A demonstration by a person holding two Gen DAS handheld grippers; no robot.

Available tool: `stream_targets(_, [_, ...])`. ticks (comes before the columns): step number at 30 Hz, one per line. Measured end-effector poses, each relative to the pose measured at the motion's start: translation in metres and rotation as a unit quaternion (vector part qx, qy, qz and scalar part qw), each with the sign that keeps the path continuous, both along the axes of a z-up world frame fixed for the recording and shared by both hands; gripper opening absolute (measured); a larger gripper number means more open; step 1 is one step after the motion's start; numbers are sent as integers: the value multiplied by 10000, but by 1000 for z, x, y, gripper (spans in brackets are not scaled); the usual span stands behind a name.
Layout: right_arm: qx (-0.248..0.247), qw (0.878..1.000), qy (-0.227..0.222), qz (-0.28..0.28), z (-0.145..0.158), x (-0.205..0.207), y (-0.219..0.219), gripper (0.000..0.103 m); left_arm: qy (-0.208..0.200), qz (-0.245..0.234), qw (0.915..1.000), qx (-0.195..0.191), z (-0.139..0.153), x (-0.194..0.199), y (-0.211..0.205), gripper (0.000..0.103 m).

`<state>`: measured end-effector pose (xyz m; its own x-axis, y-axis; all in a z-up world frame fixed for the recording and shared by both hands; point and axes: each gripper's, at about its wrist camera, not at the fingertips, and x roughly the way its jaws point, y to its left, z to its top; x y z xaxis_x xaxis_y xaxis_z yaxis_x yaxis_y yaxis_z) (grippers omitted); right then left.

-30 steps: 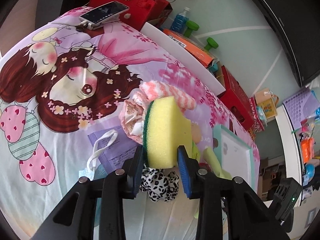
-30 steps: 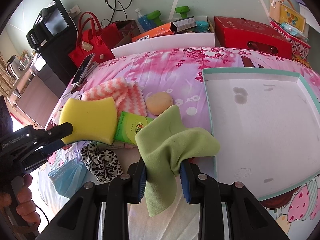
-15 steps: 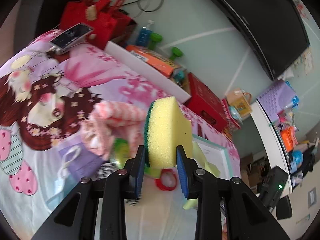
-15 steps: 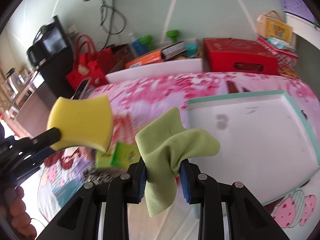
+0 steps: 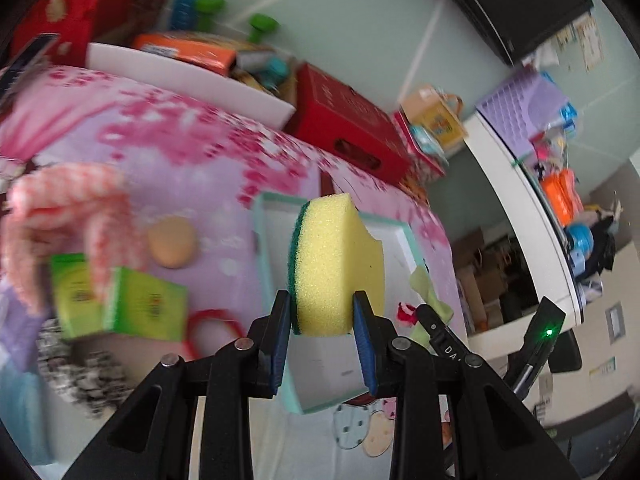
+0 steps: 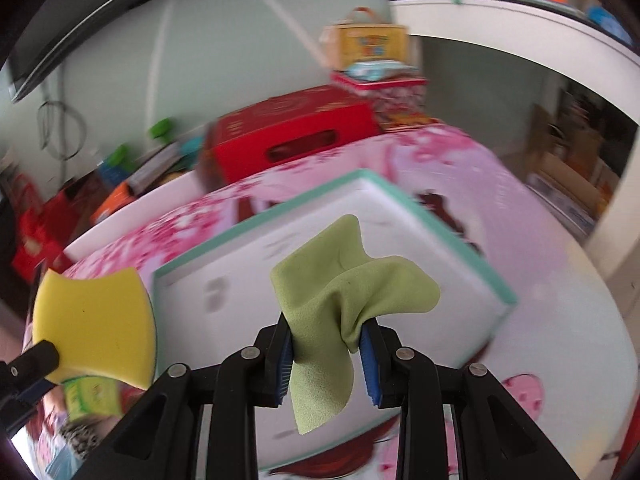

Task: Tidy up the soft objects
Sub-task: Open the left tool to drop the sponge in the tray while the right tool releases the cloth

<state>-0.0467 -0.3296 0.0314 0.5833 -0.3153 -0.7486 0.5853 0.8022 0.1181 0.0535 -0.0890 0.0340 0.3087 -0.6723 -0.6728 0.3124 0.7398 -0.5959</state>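
My left gripper (image 5: 322,320) is shut on a yellow sponge (image 5: 340,264) with a green scouring side and holds it in the air in front of the white tray with a teal rim (image 5: 260,240). The sponge also shows at the left of the right wrist view (image 6: 94,326). My right gripper (image 6: 328,350) is shut on a light green cloth (image 6: 340,288), which hangs above the tray (image 6: 472,256). The cloth's edge shows in the left wrist view (image 5: 428,292).
On the pink bedspread left of the tray lie a pink striped towel (image 5: 68,208), a green packet (image 5: 120,300), a beige puff (image 5: 172,242), a red ring (image 5: 208,320) and a leopard scrunchie (image 5: 80,372). A red box (image 6: 288,140) stands behind the bed.
Both grippers have swung to the right with their loads. The tray now lies straight ahead of both, and the pile of soft things has slid to the left.
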Motion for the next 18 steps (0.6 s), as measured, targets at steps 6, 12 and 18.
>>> stream_targets(6, [1,9987,8,-516,-6,-17,-28,31,-136,-401,9991,-38,-16,5,-45,32])
stream_targets(12, [40,9984,-2,-556,-9,-20,-34,31,-49,-711,9974,104,-43,10,-82,32])
stream_targets(18, [63,9988,-43,-478,-5,-21,-32,32,-150,-881,9953,379,-50,1,-92,34])
